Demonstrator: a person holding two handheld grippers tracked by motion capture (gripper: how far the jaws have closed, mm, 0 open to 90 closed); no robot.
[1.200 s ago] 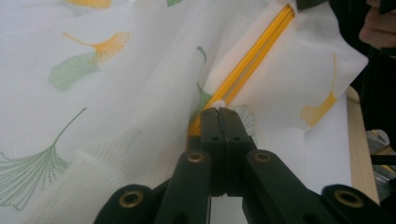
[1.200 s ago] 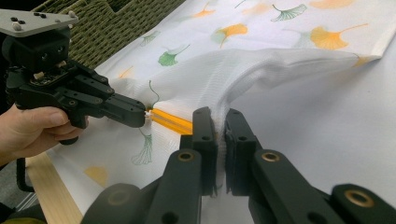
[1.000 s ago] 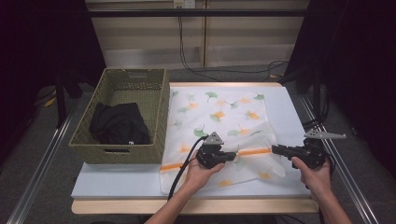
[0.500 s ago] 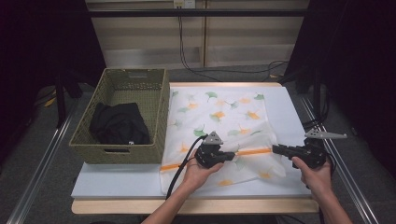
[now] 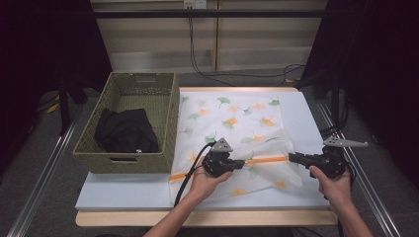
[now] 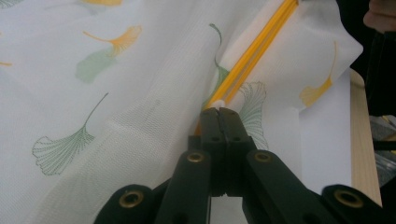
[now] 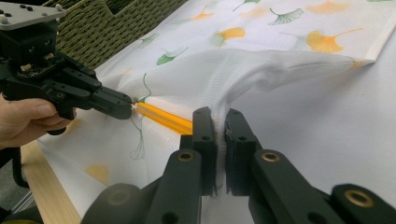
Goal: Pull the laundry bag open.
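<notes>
A white cloth (image 5: 232, 116) printed with green and orange ginkgo leaves lies spread on the table, and its near part is lifted and folded back. An orange band (image 5: 267, 160) runs along the lifted fold between the two grippers. My left gripper (image 5: 243, 163) is shut on one end of that band (image 6: 254, 53), the jaws (image 6: 218, 111) pressed together over the fabric. My right gripper (image 5: 291, 158) is shut on a bunched pleat of the cloth (image 7: 280, 70), pinched between its jaws (image 7: 219, 114). In the right gripper view, the left gripper (image 7: 126, 106) holds the band (image 7: 163, 119).
A woven olive basket (image 5: 168, 123) stands to the left of the cloth with a black garment (image 5: 126, 131) inside it. A light blue mat (image 5: 301, 108) covers the table, with a wooden front edge (image 5: 207, 218). Metal rails run along both sides.
</notes>
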